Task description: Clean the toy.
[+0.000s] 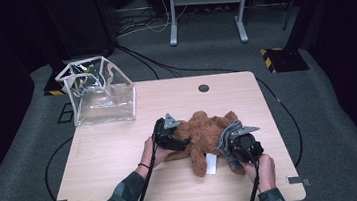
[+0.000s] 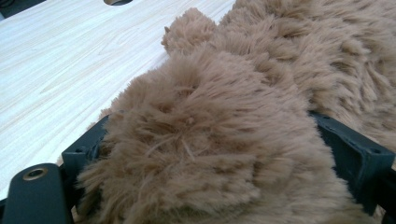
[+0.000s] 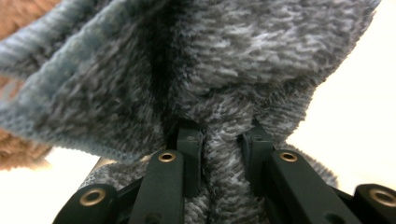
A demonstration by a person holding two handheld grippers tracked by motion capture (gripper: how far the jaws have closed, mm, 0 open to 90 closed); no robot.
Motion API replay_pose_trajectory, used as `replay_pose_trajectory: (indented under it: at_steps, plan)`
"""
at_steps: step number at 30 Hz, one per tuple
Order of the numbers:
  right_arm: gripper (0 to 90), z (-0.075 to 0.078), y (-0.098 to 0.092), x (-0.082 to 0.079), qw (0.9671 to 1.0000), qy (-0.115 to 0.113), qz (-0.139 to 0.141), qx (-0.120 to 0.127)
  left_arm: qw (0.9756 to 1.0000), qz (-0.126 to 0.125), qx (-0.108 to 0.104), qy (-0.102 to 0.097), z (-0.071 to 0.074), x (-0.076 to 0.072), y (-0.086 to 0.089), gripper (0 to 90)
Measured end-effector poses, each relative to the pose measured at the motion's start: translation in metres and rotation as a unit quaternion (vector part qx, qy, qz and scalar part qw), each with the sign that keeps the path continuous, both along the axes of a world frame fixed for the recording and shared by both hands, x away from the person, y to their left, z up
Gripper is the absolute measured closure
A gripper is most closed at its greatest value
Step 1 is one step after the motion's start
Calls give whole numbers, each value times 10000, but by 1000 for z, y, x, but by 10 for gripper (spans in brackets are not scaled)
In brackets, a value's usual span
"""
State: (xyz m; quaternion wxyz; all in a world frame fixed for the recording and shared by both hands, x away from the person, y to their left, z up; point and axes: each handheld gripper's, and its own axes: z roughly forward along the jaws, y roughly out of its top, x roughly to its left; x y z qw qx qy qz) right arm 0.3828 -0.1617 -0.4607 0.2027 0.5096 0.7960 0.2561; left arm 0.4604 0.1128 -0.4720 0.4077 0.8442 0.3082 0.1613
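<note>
On the tabletop [image 1: 121, 151], a brown teddy bear [image 1: 205, 133] is clamped by the left gripper [image 2: 210, 154]; grey knitted cloth [image 3: 224, 74] is pinched by the right gripper [image 3: 223, 154].

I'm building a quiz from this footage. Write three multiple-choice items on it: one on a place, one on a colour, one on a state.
1. Where does the clear bag stand?
A. at the table's far left corner
B. at the table's near right corner
C. on the floor

2. What colour is the cloth in the right gripper?
A. red
B. grey
C. yellow

3. How is the left gripper set on the teddy bear?
A. lying apart from it
B. jaws wide around a furry part
C. jaws shut with nothing between them

Key: 1 A, the high view shows it on the table at that corner. 2 B, the right gripper view shows grey knit pinched. 3 B, fur fills the gap between the jaws.
</note>
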Motion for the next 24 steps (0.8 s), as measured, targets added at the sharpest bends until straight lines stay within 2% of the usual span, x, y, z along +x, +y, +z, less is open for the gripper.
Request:
replay_pose_trajectory:
  at_steps: [3, 7, 11, 13, 15, 19, 21, 23, 24]
  plan:
    - [748, -4, -5, -9, 10000, 29, -1, 43, 10000, 12, -1, 5, 0, 0, 0, 127]
    - [750, -7, -16, -23, 9999, 95, -37, -83, 10000, 10, -9, 14, 0, 0, 0, 127]
    - [750, -9, -23, -31, 9998, 155, -94, -90, 10000, -2, -13, 17, 0, 1, 0, 127]
    - [749, -10, -32, -37, 9995, 287, -146, 8, 10000, -18, -11, 17, 0, 1, 0, 127]
    - [744, -7, -38, -36, 9993, 319, -182, 34, 10000, -34, -16, 0, 0, 1, 0, 127]
    - [734, 11, -43, -25, 9992, -74, -347, 192, 10000, -58, -6, 3, 0, 2, 1, 127]
    - [734, 22, -42, -13, 9985, -279, -333, 335, 10000, -65, -9, 2, 0, 2, 1, 127]
    - [737, 30, -34, 4, 9978, -470, -295, 364, 10000, -88, -16, -8, 0, 2, 1, 127]
    - [738, 31, -31, 10, 9977, -467, -287, 398, 10000, -95, -11, -3, 0, 2, 1, 127]
